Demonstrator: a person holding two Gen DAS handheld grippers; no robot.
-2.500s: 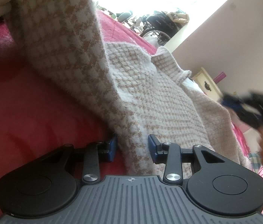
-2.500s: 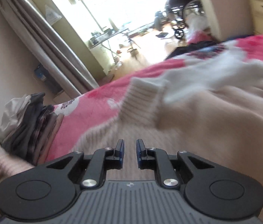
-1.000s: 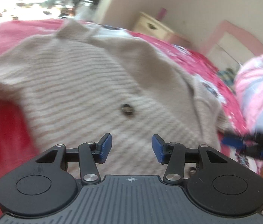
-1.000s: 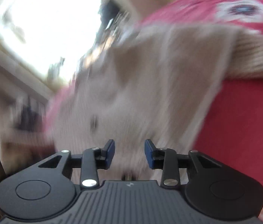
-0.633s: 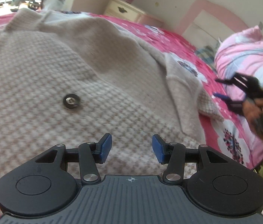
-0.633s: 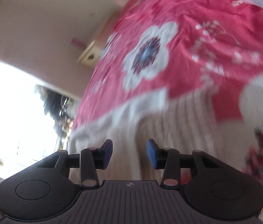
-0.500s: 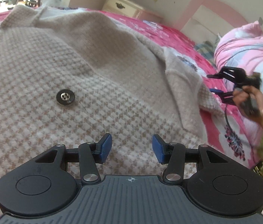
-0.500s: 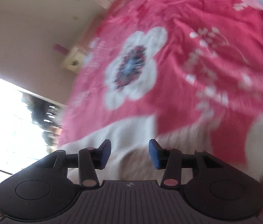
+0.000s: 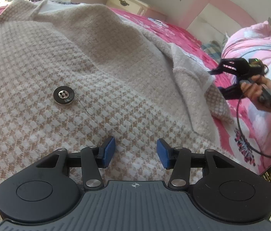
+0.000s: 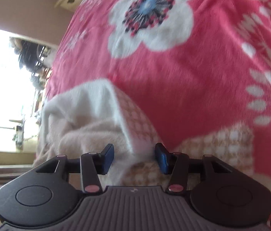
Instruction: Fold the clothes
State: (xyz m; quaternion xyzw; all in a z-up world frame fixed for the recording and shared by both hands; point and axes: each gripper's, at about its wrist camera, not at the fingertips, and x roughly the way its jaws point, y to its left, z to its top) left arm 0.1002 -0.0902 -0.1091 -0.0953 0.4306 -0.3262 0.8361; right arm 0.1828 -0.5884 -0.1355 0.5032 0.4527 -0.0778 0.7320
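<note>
A beige and white houndstooth cardigan [image 9: 62,61] with a dark round button [image 9: 64,95] lies spread on a red floral bedspread [image 9: 175,36]. My left gripper [image 9: 135,151] hovers open just above its cloth, with nothing between the blue pads. At the right of the left wrist view, a hand holds my right gripper [image 9: 219,79] beside the cardigan's sleeve cuff [image 9: 217,104]. In the right wrist view my right gripper [image 10: 134,158] is over that cuff [image 10: 139,127]; its jaws are opening, a cloth fold stands between them, and the pads do not press on it.
A cream nightstand [image 9: 128,3] stands against the wall beyond the bed. A pink floral pillow or quilt [image 9: 254,44] lies at the far right by the pink headboard [image 9: 220,2]. A black cable [image 9: 240,123] hangs from the right gripper over the bedspread [image 10: 183,67].
My left gripper slid over the cardigan and settled near the button. My right gripper swung fast across the bed to the sleeve cuff, rolled, and its jaws widened.
</note>
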